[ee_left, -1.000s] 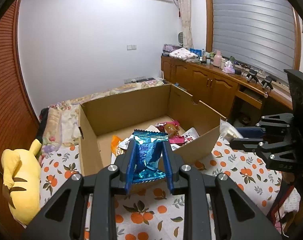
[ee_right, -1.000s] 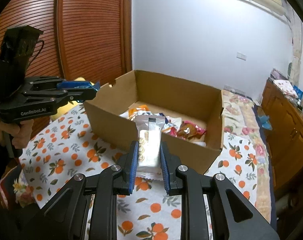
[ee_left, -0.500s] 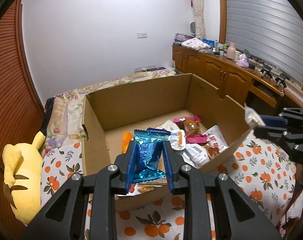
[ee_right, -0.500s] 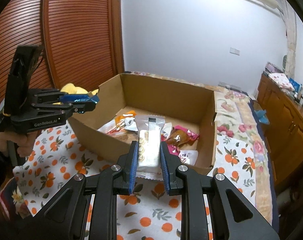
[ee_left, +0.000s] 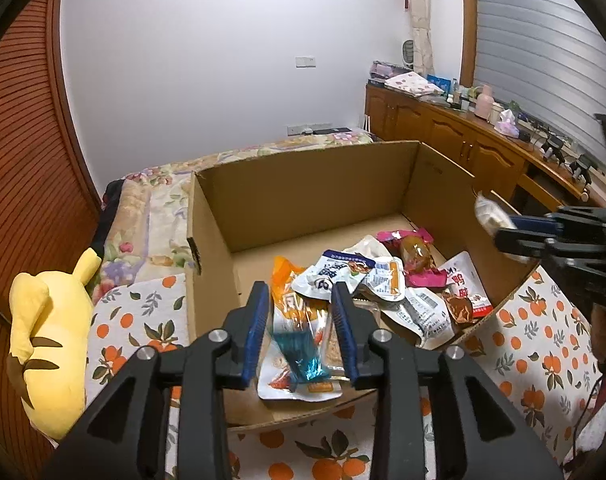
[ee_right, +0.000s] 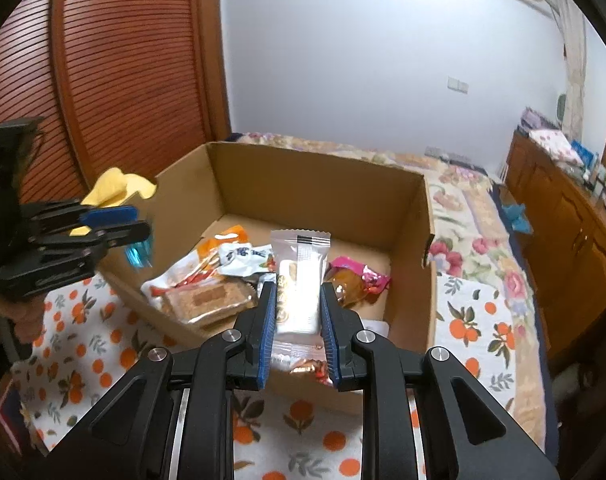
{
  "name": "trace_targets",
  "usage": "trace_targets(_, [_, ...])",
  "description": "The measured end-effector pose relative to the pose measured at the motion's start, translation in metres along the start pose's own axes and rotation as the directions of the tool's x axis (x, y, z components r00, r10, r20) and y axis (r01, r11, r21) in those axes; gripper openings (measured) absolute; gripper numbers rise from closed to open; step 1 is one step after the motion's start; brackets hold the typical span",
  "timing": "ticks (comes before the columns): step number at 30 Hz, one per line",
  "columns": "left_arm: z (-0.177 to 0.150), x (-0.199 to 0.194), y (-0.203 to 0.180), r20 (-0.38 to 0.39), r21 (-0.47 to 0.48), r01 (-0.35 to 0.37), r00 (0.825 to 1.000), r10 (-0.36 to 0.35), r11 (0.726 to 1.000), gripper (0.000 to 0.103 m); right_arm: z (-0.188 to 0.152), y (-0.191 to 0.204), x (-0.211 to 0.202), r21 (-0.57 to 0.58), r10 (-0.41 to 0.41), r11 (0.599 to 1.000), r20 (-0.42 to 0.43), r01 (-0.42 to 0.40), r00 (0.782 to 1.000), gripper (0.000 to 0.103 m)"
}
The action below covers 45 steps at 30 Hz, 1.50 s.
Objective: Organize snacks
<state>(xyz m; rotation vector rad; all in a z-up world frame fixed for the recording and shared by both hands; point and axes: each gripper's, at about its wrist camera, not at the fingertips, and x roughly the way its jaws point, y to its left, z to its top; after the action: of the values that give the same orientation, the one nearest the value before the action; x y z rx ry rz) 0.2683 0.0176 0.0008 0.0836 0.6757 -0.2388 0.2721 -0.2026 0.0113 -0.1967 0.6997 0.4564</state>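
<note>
An open cardboard box (ee_left: 303, 200) stands on the bed and holds several snack packets (ee_left: 383, 280). My left gripper (ee_left: 301, 320) is over the box's near left corner with its jaws spread. The blue foil packet (ee_left: 299, 356) is blurred between and below the fingers, loose of them; it also shows in the right wrist view (ee_right: 137, 256). My right gripper (ee_right: 297, 312) is shut on a white snack bar packet (ee_right: 299, 280) over the box's (ee_right: 323, 184) near edge.
An orange-print cloth (ee_left: 135, 320) covers the bed under the box. A yellow plush toy (ee_left: 43, 340) lies to the left. A wooden cabinet (ee_left: 463, 144) with bottles runs along the right wall. A wooden slatted door (ee_right: 103, 60) is behind the left gripper.
Both grippers moved forward over the box. My left gripper opened and the blue foil packet dropped out of it. My right gripper still holds the white packet.
</note>
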Motion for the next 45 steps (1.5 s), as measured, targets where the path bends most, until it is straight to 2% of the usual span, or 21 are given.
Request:
trace_targets(8, [0.0,-0.011,0.006,0.031,-0.024,0.011,0.999,-0.011,1.0,0.043,0.007,-0.004,0.03,0.033,-0.015,0.999,-0.043,0.016,0.999,0.022])
trace_targets(13, [-0.004,-0.018,0.004,0.049,-0.026,0.014,0.999,-0.013,1.0,0.046,0.005,-0.003,0.037,0.042,-0.015,0.999,-0.051,0.017,0.999,0.029])
trace_targets(18, [-0.006,-0.022,0.001,0.061,-0.02,0.016,0.998,-0.015,1.0,0.049,0.002,0.0,0.036,0.04,-0.009,0.999,-0.049,0.011,0.999,0.029])
trace_targets(37, [-0.025,-0.064,-0.027,0.115,0.004,-0.006,0.993,0.005,1.0,0.053,-0.022,0.02,-0.027,0.048,0.008,0.999,0.068,-0.011,0.998,0.035])
trace_targets(40, [-0.027,-0.069,-0.029,0.119,0.003,-0.013,0.993,0.013,1.0,0.06,-0.024,0.024,-0.037,0.048,0.01,0.999,0.088,-0.014,0.996,0.039])
trace_targets(41, [-0.029,-0.071,-0.03,0.128,-0.002,-0.015,0.992,0.015,1.0,0.068,-0.024,0.024,-0.04,0.051,0.008,0.999,0.097,-0.013,0.995,0.041])
trace_targets(42, [-0.029,-0.072,-0.03,0.139,-0.008,-0.019,0.99,0.02,1.0,0.072,-0.025,0.025,-0.041,0.054,0.004,0.999,0.103,-0.009,0.995,0.042])
trace_targets(45, [-0.031,-0.076,-0.031,0.157,-0.005,-0.048,0.986,0.048,0.999,0.073,-0.026,0.027,-0.046,0.064,-0.012,0.998,0.12,0.005,0.993,0.049])
